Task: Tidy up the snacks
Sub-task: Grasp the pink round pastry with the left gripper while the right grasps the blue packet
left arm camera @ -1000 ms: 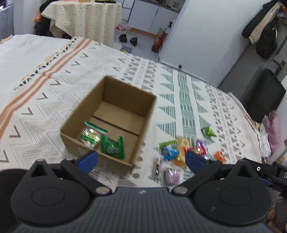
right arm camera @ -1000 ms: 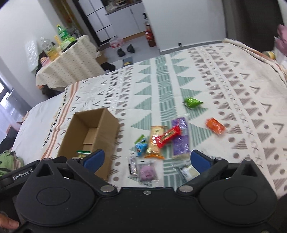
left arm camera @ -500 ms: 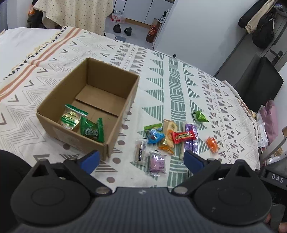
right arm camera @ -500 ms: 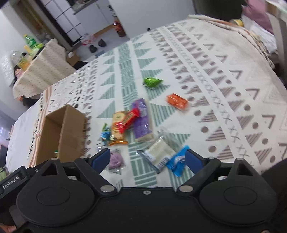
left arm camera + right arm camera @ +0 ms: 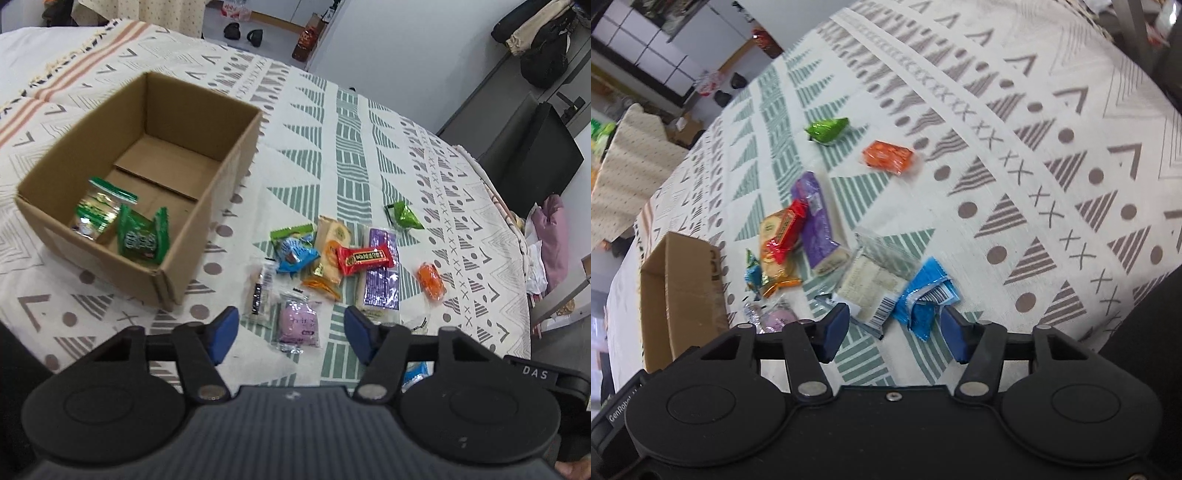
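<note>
1. Writing I can read: "DAS" on a tag at the right edge of my left claw's view, and "GenRobot" on the body of my right claw. The snack labels are too small to make out.
2. My left claw [image 5: 288, 332] has just been closing; it stands half spread over the purple snack packet [image 5: 298, 322], pinching nothing.
3. My right claw [image 5: 894, 329] has also just been closing, half spread with the blue wrapper [image 5: 925, 295] and the clear packet [image 5: 871, 282] near its tips, neither gripped.
4. Beyond the purple packet the other snacks lie on the patterned bedspread [image 5: 351, 140]: a red bar [image 5: 364, 259], an orange sweet [image 5: 430, 280], a green pouch [image 5: 402, 217].
5. Left of them stands the cardboard box [image 5: 236, 155], holding two green packets [image 5: 142, 240].
</note>
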